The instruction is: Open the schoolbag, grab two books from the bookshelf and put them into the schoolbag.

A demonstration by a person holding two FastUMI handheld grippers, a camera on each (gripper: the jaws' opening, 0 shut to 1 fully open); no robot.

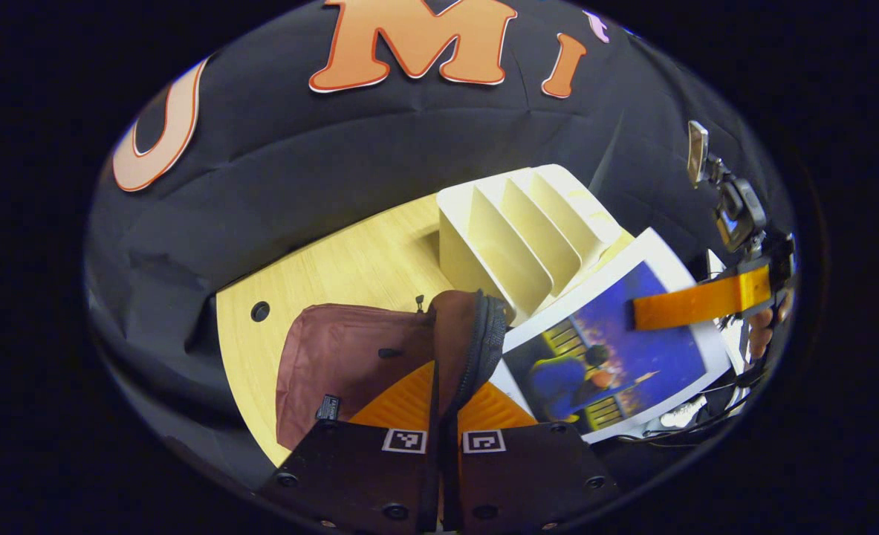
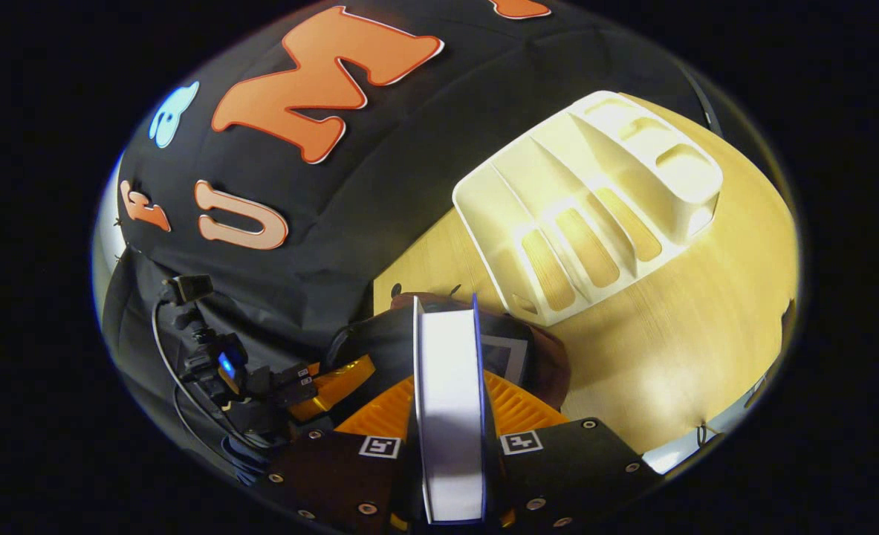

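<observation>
Left gripper [image 1: 443,416]: closed on the schoolbag's zipper rim, both fingers pressing the dark edge between them; judged to be holding the mouth open so a book can pass in.
Schoolbag [image 1: 335,357]: maroon fabric, lying on the counter directly ahead of the left gripper, body spreading to that gripper's left; in the right gripper view its dark opening [image 2: 380,334] sits just beyond the book's far end.
Right gripper [image 2: 450,446]: clamped on a book, one finger on each cover, spine or fore-edge facing the camera; in the left gripper view it appears far right [image 1: 695,305], gripping the book's upper edge, with the person's fingers behind it.
Book [image 2: 448,416]: white-edged, blue covers, held upright on edge in the right gripper, leading end pointed at the bag mouth; seen from the left gripper [image 1: 617,349] its illustrated cover hangs just right of the held zipper rim, tilted.
Bookshelf [image 1: 521,230]: cream slotted rack, on the counter beyond the schoolbag; from the right gripper [image 2: 595,215] it lies ahead and to the right, slots appearing vacant.
Counter [image 2: 677,357]: pale wood, carrying bag and rack.
Stage (judgement): book about to enter the bag; whether another book is already inside cannot be told.
</observation>
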